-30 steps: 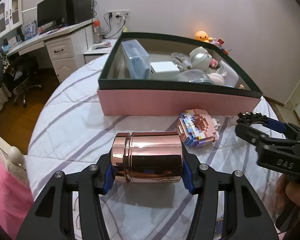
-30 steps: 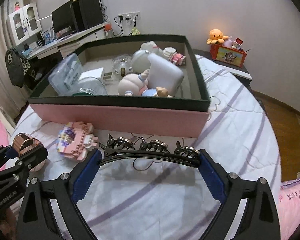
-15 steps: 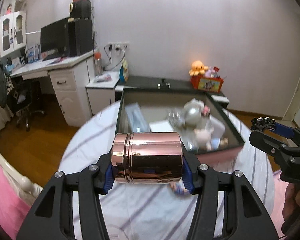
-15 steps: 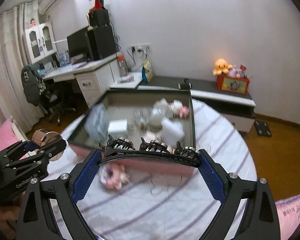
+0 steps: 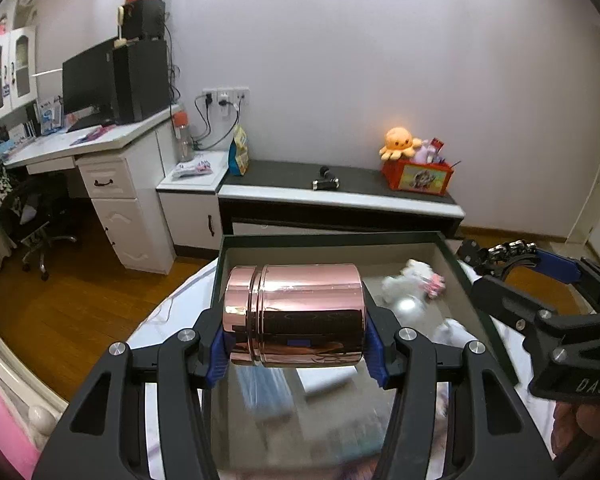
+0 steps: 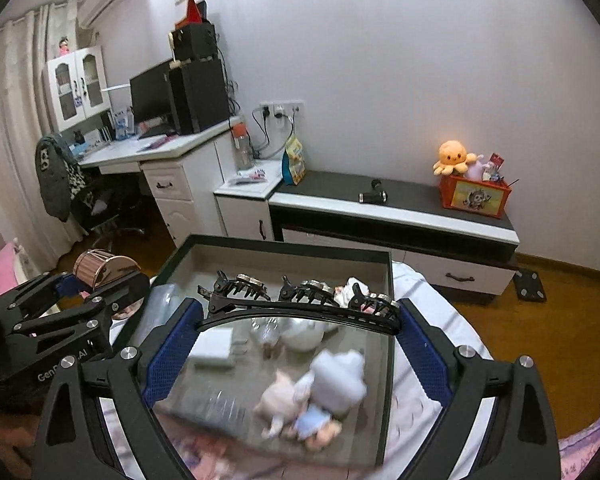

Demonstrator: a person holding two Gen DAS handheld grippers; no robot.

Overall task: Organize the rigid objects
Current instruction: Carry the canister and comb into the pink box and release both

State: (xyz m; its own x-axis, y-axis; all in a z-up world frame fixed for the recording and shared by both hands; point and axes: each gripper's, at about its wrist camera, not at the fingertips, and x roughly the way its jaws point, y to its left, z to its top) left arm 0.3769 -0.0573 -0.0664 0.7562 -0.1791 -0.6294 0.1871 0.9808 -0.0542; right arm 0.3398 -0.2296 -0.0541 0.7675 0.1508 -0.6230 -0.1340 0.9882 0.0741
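Left gripper (image 5: 296, 354) pinching a rose-gold metal canister (image 5: 294, 314) lying on its side, one blue pad (image 5: 216, 356) against each flat end; the canister is held in the air above the near left part of the open box (image 5: 476, 296); seen from the right wrist view, the same canister (image 6: 100, 272) sits to the left of the box wall (image 6: 172, 264). Right gripper (image 6: 300, 324) clamped on a black headband (image 6: 300, 308) bearing three jewelled claw clips, its blue pads (image 6: 168, 352) bearing on the two ends of the band; the headband is held above the middle of the box; in the left wrist view the right gripper (image 5: 512, 256) appears at the right edge, beside the box rim. Box: dark-rimmed, shallow, resting on a striped white bed cover (image 6: 432, 304); contents blurred, but a pale doll figure (image 6: 312, 400), a white rounded object (image 6: 300, 332) and a flat white item (image 6: 212, 348) can be made out. Background: a dark-topped low counter (image 5: 340, 184) along the wall carrying an orange octopus plush (image 5: 398, 142) on a red box; a white desk (image 5: 84, 144) with a monitor at left.
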